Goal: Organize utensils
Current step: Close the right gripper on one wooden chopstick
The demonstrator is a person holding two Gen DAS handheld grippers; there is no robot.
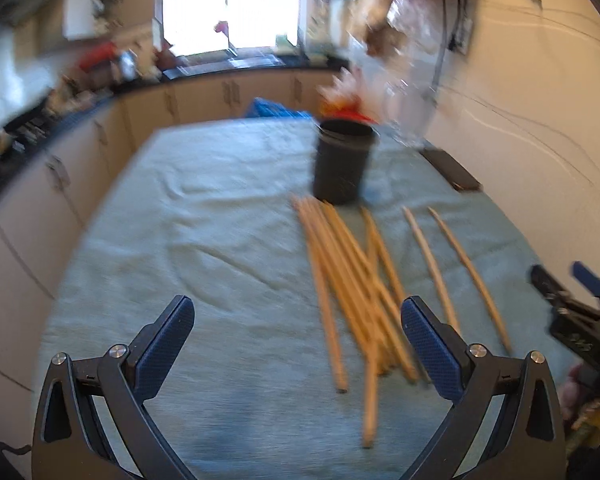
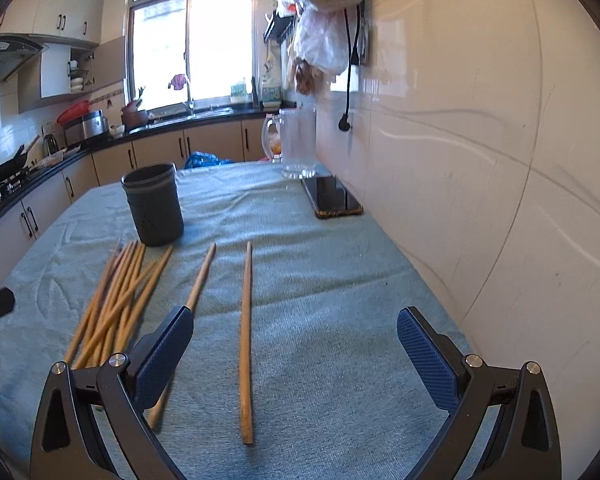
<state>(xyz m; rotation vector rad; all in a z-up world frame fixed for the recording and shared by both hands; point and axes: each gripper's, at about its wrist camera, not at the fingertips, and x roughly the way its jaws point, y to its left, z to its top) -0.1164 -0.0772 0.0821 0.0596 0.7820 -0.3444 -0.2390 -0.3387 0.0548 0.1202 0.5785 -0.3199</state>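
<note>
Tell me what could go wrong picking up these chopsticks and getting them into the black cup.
1. The piled chopsticks cross each other, so closing on one may drag or scatter its neighbours.
2. The black cup stands right at the pile's far tips; a sweeping stick could tip it.
3. The cloth is wrinkled, and the open right gripper may pinch fabric along with the single chopstick.

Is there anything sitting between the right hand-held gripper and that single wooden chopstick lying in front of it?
Nothing visible. The right hand-held gripper is open, and the single light-brown wooden chopstick lies on bare green cloth running between its fingers. The next chopstick passes behind the left finger, off to the side.
</note>
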